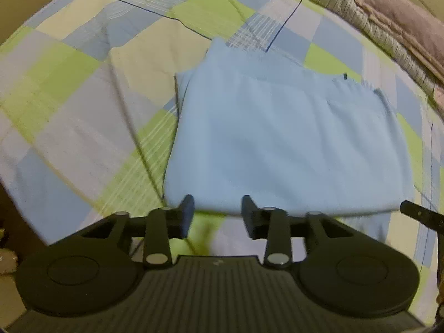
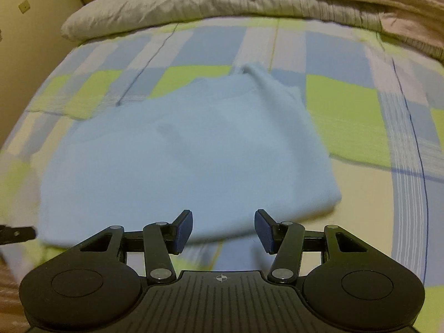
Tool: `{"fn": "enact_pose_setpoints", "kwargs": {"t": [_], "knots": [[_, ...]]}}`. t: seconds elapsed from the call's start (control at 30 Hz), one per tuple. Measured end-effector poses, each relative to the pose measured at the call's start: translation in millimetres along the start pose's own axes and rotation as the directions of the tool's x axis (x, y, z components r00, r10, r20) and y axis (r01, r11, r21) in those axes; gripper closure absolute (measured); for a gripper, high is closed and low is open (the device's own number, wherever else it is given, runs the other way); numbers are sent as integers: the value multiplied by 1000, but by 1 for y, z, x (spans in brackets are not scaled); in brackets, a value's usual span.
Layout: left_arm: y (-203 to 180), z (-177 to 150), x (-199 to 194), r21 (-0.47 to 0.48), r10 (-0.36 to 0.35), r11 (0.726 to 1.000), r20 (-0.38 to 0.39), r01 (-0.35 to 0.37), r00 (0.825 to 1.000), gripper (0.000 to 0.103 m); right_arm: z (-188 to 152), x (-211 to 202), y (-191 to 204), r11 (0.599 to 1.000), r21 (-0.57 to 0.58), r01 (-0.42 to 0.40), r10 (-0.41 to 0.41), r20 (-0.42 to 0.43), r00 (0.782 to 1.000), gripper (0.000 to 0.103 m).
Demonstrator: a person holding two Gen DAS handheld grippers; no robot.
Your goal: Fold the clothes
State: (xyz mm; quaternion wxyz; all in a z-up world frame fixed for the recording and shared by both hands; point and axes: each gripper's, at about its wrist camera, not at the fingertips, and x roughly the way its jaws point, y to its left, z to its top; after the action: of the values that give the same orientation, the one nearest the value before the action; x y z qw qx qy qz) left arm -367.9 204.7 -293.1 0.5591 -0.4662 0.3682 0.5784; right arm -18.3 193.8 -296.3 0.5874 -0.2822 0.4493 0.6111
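One folded blue garment (image 1: 283, 141) lies flat on the checked sheet (image 1: 83, 88). My two claws, left (image 1: 217, 213) and right (image 2: 223, 230), hover at its near edge, jaws apart, gripping nothing. One striped quilt (image 2: 172, 8) lies beyond the garment.

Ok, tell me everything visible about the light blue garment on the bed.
The light blue garment is a soft, knit-looking piece, folded into a rough rectangle of several layers, lying flat on the checked bedsheet. One far corner sticks up slightly in the right wrist view. The open left gripper and open right gripper sit at its near edge; neither grips it. Blur hides finer detail.
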Motion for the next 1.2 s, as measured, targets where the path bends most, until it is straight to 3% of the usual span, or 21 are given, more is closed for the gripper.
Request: {"fn": "enact_pose_setpoints", "kwargs": {"t": [0.2,0.33,0.53,0.73,1.2], "knots": [[-24,-34,-28,-35,27,999,-32,-28,999,66,-13,-24,1,998,-56,-21,17,-70,997,50],[-47,-55,-59,-32,33,999,-31,-34,999,66,-19,-56,-5,995,-95,-26,20,-70,997,50],[-77,-67,-128,-23,60,998,69,-58,996,62,-21,-116,-5,986,-161,-43,41,-17,999,50],[-98,-75,-184,-10,87,996,172,-86,981,58,-20,-171,-5,981,-185,-57,62,22,998,50],[-119,-96,-245,17,127,990,275,-137,953,54,-27,-222,4,965,-232,-120,133,43,990,50]]}}
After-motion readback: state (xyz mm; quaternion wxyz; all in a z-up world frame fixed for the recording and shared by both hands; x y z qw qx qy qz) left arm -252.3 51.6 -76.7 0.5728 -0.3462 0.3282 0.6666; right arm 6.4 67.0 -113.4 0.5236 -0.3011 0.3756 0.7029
